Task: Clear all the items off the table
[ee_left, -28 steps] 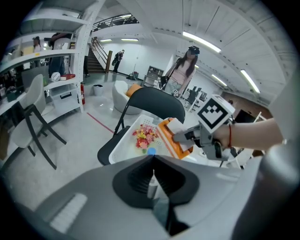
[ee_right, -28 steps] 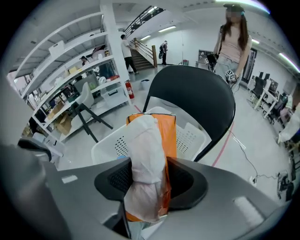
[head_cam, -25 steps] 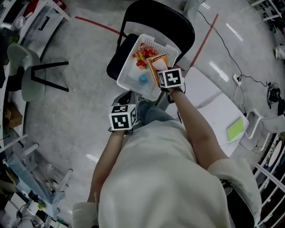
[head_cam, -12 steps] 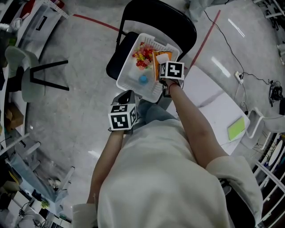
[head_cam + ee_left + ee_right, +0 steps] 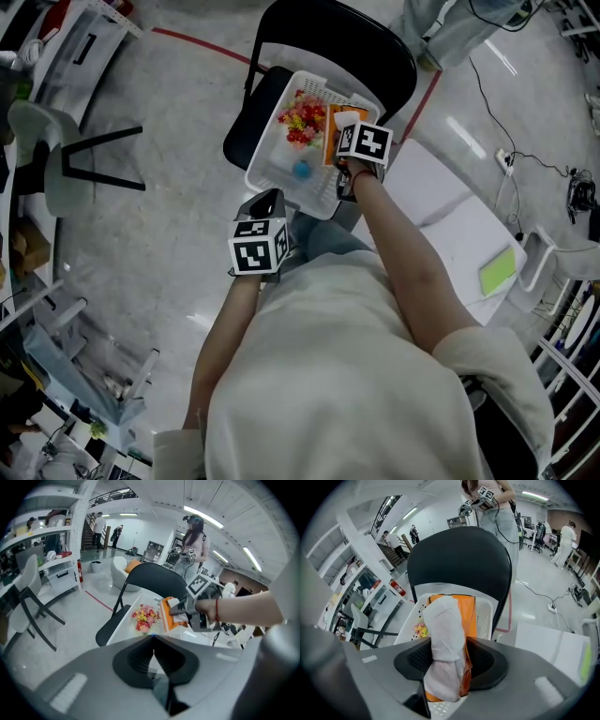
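From the head view, the right gripper [image 5: 345, 139] hangs over the right side of the white basket [image 5: 272, 183] on the black chair [image 5: 375, 52]. It has moved a little farther over the basket than a second ago and has rolled, so the orange-and-white packet [image 5: 330, 141] it holds now stands more on edge. The left gripper [image 5: 266, 202] waits by the person's lap, where it was before. The flowers [image 5: 300, 120] lie in the basket, and a green pad [image 5: 495, 272] is on the white table [image 5: 450, 225]. In the left gripper view, the left gripper [image 5: 153, 637] is clenched on nothing, with the basket [image 5: 140, 597] ahead of it. In the right gripper view, the right gripper [image 5: 447, 660] is clamped on the packet [image 5: 445, 644], its end just above the basket [image 5: 487, 616] floor.
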`<action>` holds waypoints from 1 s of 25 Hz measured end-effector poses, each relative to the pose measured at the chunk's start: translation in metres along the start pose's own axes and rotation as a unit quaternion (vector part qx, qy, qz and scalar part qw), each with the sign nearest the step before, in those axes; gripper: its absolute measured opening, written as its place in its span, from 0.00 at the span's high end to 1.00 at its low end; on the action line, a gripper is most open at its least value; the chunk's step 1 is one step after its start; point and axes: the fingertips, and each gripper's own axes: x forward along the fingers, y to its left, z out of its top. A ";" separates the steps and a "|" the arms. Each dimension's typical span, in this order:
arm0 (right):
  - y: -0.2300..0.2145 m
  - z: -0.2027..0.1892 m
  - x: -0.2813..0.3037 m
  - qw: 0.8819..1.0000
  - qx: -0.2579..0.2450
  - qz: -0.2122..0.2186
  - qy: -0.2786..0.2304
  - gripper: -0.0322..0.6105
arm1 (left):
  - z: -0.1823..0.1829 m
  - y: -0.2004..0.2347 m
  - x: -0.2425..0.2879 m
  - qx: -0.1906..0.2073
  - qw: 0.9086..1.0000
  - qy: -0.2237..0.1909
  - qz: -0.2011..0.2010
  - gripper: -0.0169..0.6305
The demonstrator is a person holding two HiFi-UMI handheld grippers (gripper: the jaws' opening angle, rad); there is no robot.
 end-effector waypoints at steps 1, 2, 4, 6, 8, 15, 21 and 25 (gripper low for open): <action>0.000 0.000 0.001 1.000 0.003 0.000 0.001 0.64 | 0.001 0.001 0.000 0.000 1.000 0.000 0.000 0.96; -0.001 -0.001 0.002 1.000 0.006 0.001 0.003 0.63 | 0.002 0.002 0.001 0.000 1.000 0.000 0.001 0.96; -0.001 -0.002 0.004 1.000 0.015 0.003 0.007 0.60 | 0.003 0.003 0.001 -0.002 1.000 0.000 0.002 0.96; -0.003 -0.002 0.005 1.000 0.026 0.004 0.005 0.53 | 0.003 0.005 0.001 -0.004 1.000 0.001 0.002 0.96; -0.004 -0.001 0.005 0.999 0.038 0.005 -0.002 0.51 | 0.002 0.006 0.001 -0.005 1.000 0.002 0.003 0.96; -0.004 0.001 0.000 0.999 0.038 0.007 -0.011 0.49 | -0.002 0.003 -0.001 -0.004 1.000 0.001 0.000 0.96; 0.003 -0.005 -0.003 1.000 0.017 0.015 -0.010 0.56 | -0.002 0.005 -0.004 -0.003 1.000 -0.004 0.001 0.96; 0.003 -0.012 -0.013 1.000 0.005 0.022 -0.017 0.62 | -0.004 0.001 -0.009 -0.002 1.000 -0.008 0.001 0.96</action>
